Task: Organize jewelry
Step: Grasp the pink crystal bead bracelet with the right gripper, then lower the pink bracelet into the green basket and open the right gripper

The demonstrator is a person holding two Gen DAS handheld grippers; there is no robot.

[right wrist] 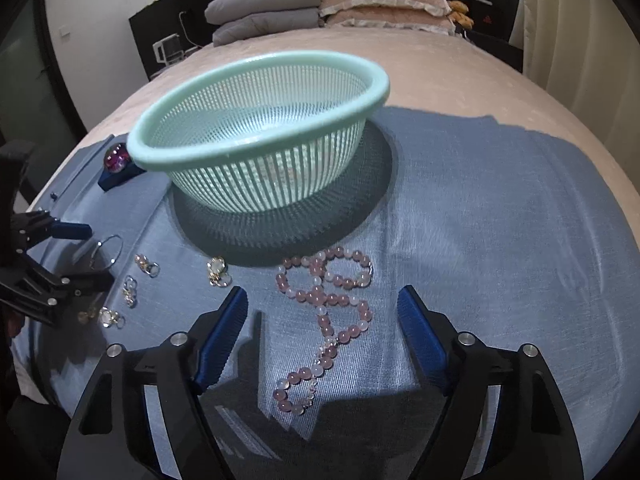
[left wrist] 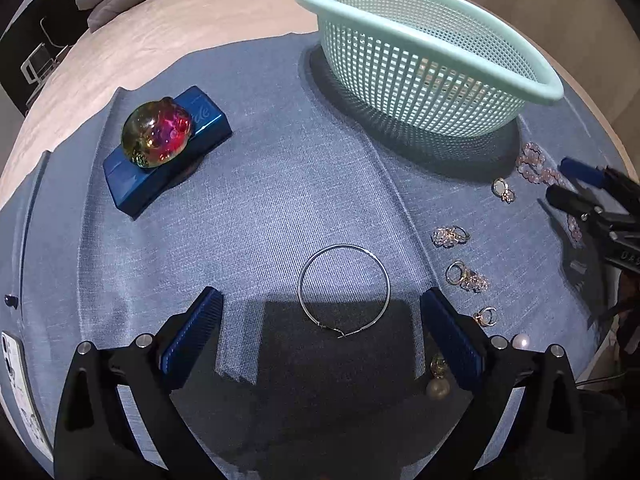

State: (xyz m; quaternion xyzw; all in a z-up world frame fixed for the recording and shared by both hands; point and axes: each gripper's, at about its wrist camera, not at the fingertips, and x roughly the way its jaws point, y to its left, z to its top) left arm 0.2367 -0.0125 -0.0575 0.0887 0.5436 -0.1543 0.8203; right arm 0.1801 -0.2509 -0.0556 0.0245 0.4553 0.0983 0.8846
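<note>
A silver hoop earring (left wrist: 344, 290) lies on the blue cloth (left wrist: 260, 208) just ahead of my open, empty left gripper (left wrist: 320, 312). Several small gold and crystal earrings (left wrist: 466, 276) and pearl earrings (left wrist: 438, 388) lie to its right. A pink bead necklace (right wrist: 326, 312) lies looped between the fingers of my open, empty right gripper (right wrist: 320, 312). A mint green mesh basket (right wrist: 260, 80) stands beyond it and looks empty; it also shows in the left wrist view (left wrist: 432, 40). The right gripper shows at the right edge of the left wrist view (left wrist: 576, 186).
A blue box (left wrist: 168, 160) with an iridescent glass ornament (left wrist: 158, 134) on it sits at the left of the cloth. The cloth lies on a pink bed (right wrist: 440, 64) with folded grey blankets (right wrist: 264, 12) and pillows at the head. A phone (left wrist: 16, 380) lies at the far left.
</note>
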